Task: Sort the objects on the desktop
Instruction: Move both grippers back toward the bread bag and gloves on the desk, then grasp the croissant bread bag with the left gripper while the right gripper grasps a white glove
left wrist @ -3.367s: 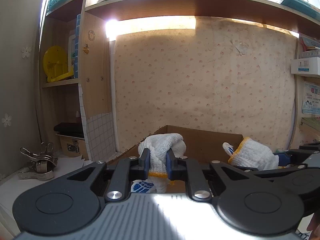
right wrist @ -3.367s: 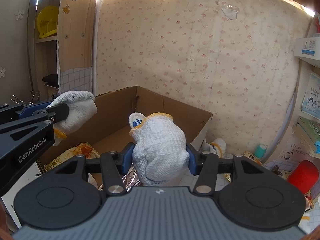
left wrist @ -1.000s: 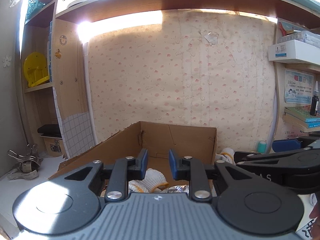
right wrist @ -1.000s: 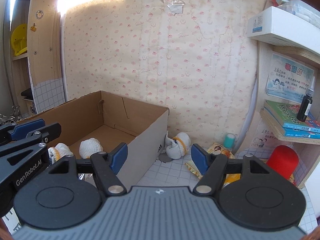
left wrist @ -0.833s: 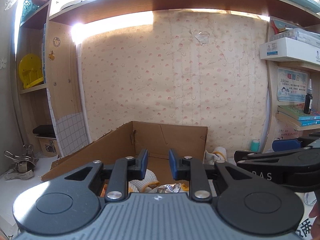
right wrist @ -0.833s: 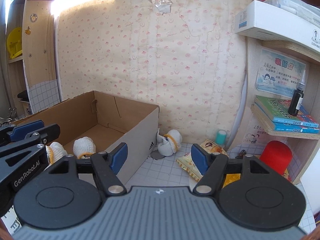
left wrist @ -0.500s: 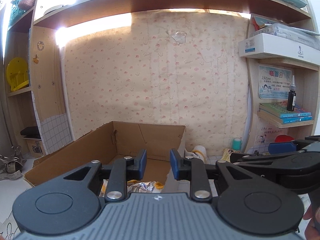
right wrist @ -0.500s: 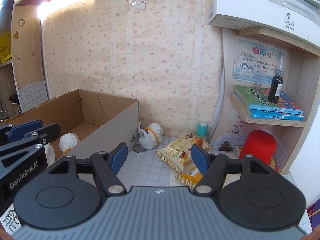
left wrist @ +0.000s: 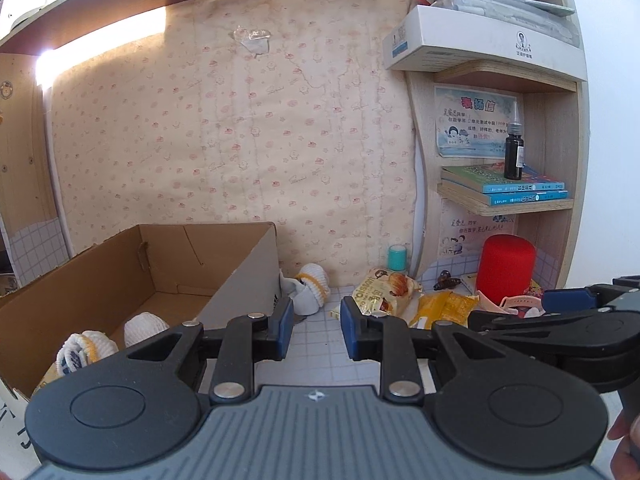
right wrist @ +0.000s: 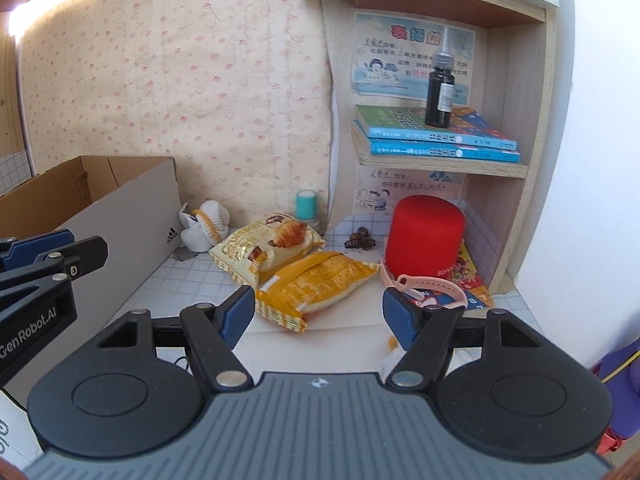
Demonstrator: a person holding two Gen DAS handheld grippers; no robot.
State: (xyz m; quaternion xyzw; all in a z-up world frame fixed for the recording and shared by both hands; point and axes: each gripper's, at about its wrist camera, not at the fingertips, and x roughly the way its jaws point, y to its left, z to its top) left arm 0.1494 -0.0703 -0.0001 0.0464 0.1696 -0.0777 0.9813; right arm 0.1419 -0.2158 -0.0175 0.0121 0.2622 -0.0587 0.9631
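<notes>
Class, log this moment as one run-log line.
left gripper: open, empty | right gripper: open, empty | cardboard box: two rolled gloves inside | snack bags: on desk

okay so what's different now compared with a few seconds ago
Both tongs let go of their white gloves, which now lie in the cardboard box. The left tongs and right tongs, open and empty, swung right toward the snack bags. The glove outside the box stayed.
</notes>
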